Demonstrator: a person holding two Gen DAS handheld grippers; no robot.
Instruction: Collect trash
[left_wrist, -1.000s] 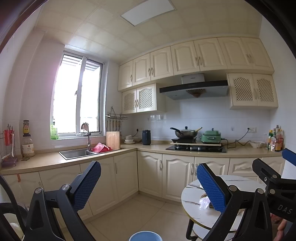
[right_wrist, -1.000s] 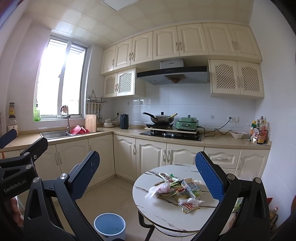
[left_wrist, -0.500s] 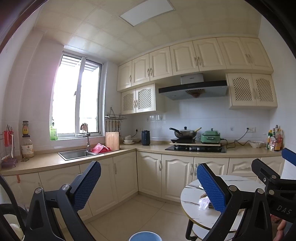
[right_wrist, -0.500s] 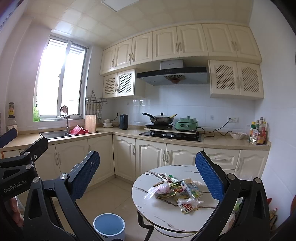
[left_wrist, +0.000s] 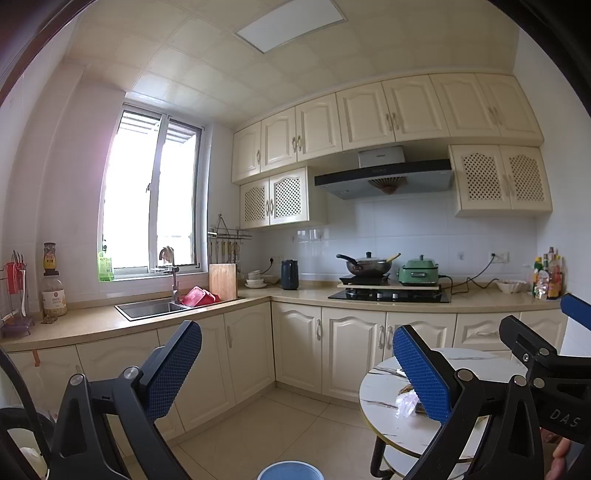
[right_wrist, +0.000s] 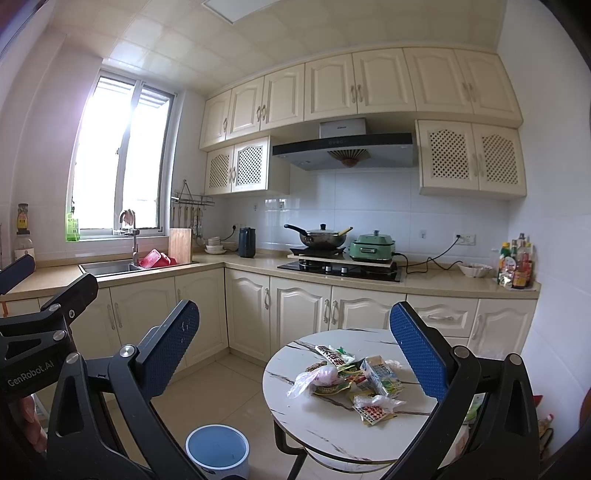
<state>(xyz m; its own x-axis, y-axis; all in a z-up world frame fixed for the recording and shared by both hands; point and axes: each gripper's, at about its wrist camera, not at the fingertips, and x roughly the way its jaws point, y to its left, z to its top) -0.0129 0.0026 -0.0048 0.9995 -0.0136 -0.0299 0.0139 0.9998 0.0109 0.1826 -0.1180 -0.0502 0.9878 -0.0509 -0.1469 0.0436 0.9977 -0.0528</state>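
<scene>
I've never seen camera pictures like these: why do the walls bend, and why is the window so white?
Both wrist views are fisheye, so the cabinets and ceiling edges curve and dark corners ring each picture; the window is overexposed daylight, with a pinkish flare beside it in the left wrist view.

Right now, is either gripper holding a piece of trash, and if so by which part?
Nothing is held. The left gripper and right gripper are both open and empty; the wrappers lie untouched on the round table.
</scene>
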